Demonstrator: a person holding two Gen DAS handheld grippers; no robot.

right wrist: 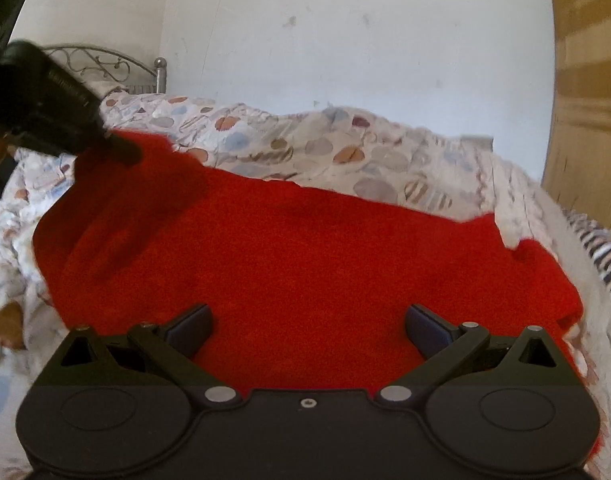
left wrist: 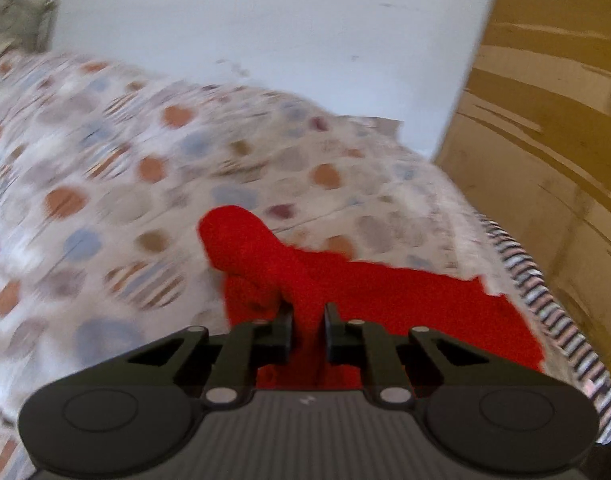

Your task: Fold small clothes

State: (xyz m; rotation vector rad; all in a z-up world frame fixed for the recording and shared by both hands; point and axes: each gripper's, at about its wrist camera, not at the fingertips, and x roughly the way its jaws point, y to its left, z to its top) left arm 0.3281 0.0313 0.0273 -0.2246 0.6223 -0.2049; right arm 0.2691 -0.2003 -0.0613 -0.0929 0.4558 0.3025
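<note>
Red knitted garment (right wrist: 289, 256) spread across a bed covered by a quilt (left wrist: 117, 152) printed with orange, blue and grey ovals; the garment lies near the bed's right edge, where a striped border (left wrist: 545, 300) of the bedding runs alongside it. Left gripper (left wrist: 308, 322): jaws drawn nearly together and clenched on a bunched fold of the red fabric, which rises as a rounded hump just beyond the fingertips; the left wrist view is blurred. In the right wrist view the same left gripper (right wrist: 121, 148) appears at the garment's far left corner, its dark body gripping that corner, which is pulled up off the quilt. Right gripper (right wrist: 308, 328): jaws spread wide and released, poised over the garment's near edge with red fabric visible between the fingers (right wrist: 193, 330), the pads not pressing on it. Background: white wall (right wrist: 345, 40), a metal scrollwork headboard (right wrist: 105, 62) at the bed's far left corner, and a wooden panel (left wrist: 553, 100) beyond the right edge.
</note>
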